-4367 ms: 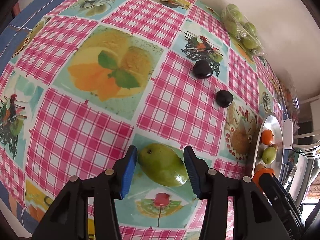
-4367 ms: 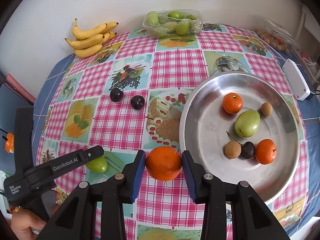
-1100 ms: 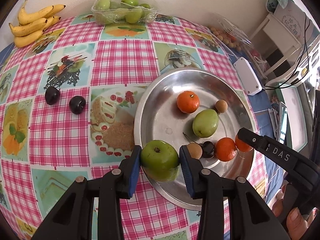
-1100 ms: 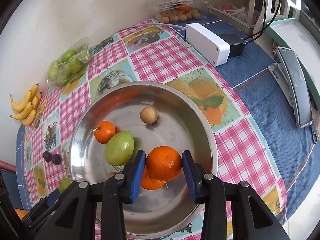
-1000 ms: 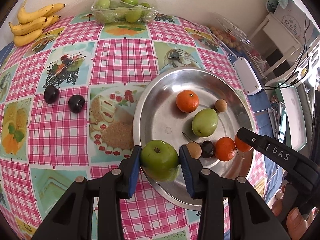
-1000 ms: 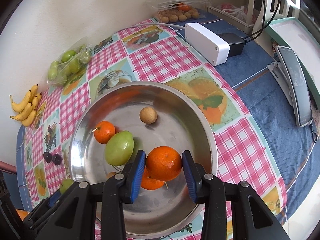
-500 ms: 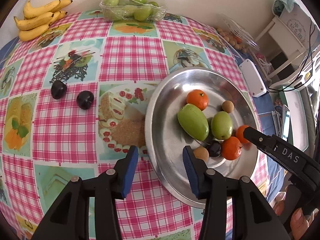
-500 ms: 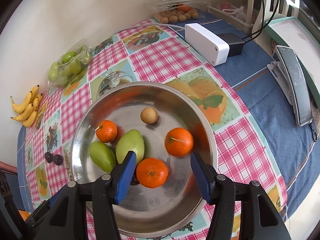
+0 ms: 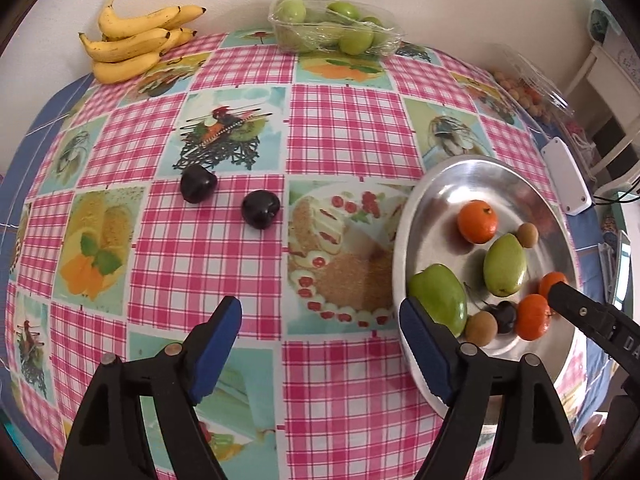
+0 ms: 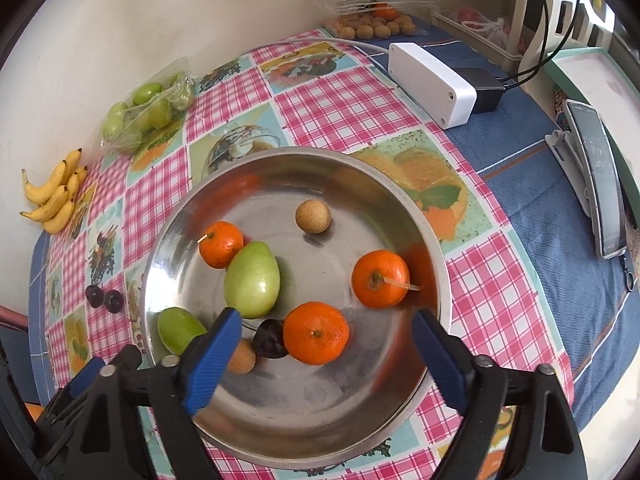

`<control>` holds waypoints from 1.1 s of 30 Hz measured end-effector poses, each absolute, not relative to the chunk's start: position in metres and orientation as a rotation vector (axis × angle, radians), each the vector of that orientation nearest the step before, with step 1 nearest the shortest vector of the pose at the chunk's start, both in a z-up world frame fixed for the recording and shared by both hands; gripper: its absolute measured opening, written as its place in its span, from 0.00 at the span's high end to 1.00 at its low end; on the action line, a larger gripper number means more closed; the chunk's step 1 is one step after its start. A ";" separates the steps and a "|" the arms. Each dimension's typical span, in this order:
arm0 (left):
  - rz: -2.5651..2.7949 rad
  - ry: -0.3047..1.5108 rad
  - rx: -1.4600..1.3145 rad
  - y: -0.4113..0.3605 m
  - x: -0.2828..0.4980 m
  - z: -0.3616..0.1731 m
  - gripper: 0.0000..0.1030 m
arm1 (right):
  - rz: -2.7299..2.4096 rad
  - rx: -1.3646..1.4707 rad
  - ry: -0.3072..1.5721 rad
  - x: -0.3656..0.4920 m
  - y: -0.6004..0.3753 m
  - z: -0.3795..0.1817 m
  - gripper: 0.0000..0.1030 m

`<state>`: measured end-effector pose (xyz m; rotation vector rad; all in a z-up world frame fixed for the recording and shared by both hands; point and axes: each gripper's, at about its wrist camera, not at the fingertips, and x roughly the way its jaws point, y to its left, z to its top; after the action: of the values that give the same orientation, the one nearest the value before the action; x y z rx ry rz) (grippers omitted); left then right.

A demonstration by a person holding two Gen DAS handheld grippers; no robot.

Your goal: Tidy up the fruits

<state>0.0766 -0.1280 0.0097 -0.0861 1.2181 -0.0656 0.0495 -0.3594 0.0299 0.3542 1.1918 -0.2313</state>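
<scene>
Fruit is collecting in the steel bowl [image 10: 434, 248] on the desk [image 9: 332, 128], so both the left gripper [image 9: 320, 336] and the right gripper [image 10: 326, 344], fingers just spreading wide and empty, are freeing up for the two dark plums [image 9: 261, 209] lying outside it.

fruits [image 10: 251, 280] lie in the bowl [image 10: 400, 400]; two plums [image 9: 228, 196], seemingly, left of it.

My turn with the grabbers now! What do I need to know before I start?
Left gripper: open, holding nothing; jaws just opened.
Right gripper: open, holding nothing above the metal bowl; jaws just opened too.
Done: three oranges, two green fruits, two small brown fruits and a dark one lie in the bowl.
Left: two dark plums sit loose on the tablecloth.
</scene>
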 end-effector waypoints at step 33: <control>0.110 1.126 0.034 -0.112 0.081 0.013 0.05 | -0.188 0.260 1.187 0.053 -0.342 0.028 0.00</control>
<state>0.0812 -0.1121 0.0126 0.0344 1.1263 0.1100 0.0532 -0.3424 0.0280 0.2599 1.1865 -0.1877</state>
